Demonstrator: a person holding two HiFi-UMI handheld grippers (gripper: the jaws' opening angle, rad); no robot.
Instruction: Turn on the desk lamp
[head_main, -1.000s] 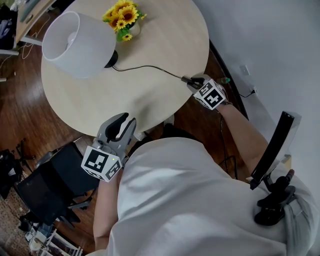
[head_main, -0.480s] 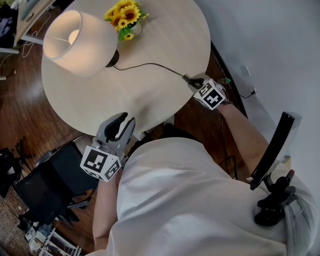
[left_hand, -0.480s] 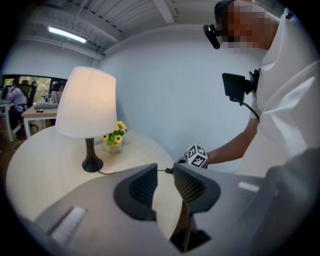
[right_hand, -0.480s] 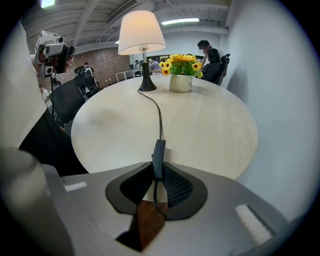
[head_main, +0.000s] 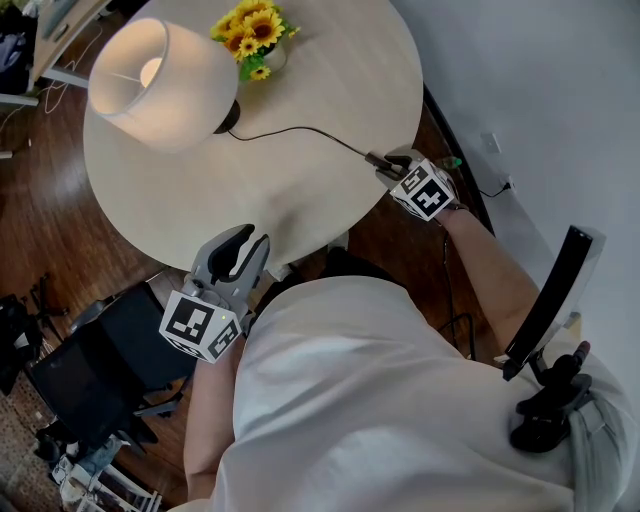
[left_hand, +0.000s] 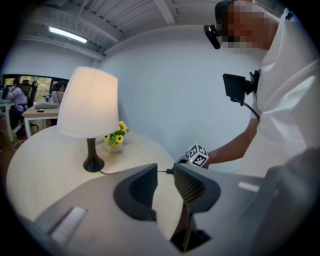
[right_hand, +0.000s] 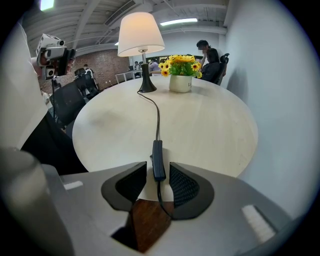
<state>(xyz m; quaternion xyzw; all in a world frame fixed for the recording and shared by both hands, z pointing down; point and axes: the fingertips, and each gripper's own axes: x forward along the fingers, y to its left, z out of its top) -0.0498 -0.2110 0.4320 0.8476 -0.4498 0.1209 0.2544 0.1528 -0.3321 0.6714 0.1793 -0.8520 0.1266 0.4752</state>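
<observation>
Desk lamp (head_main: 160, 85) stands on the far left part of the round table (head_main: 300, 220), shade glowing warm, bulb lit inside. Dark base sits just beside a small pot of sunflowers (head_main: 252, 35); whether the two touch cannot be told. Thin black cord (head_main: 300, 135) runs from the lamp base across bare tabletop to the right edge, ending in the inline switch (right_hand: 158, 160), which lies at the rim with the cord dropping off below it. Right gripper (head_main: 400, 165) is at that rim, jaws opening; the switch stands between the ribbed pads with a sliver of gap on each side, so nothing is clamped. Left gripper (head_main: 245, 245) hangs at the near edge of the table, well apart from lamp and cord, jaws parted with only tabletop showing between them. Surroundings: a pale wall close to the right of the table with a wall outlet (head_main: 490, 140) low down, dark wood floor, and a black chair (head_main: 100, 370) near the left gripper. The person's white-sleeved torso fills the lower head view. In the right gripper view, seated people (right_hand: 207, 52) show beyond the flowers.
</observation>
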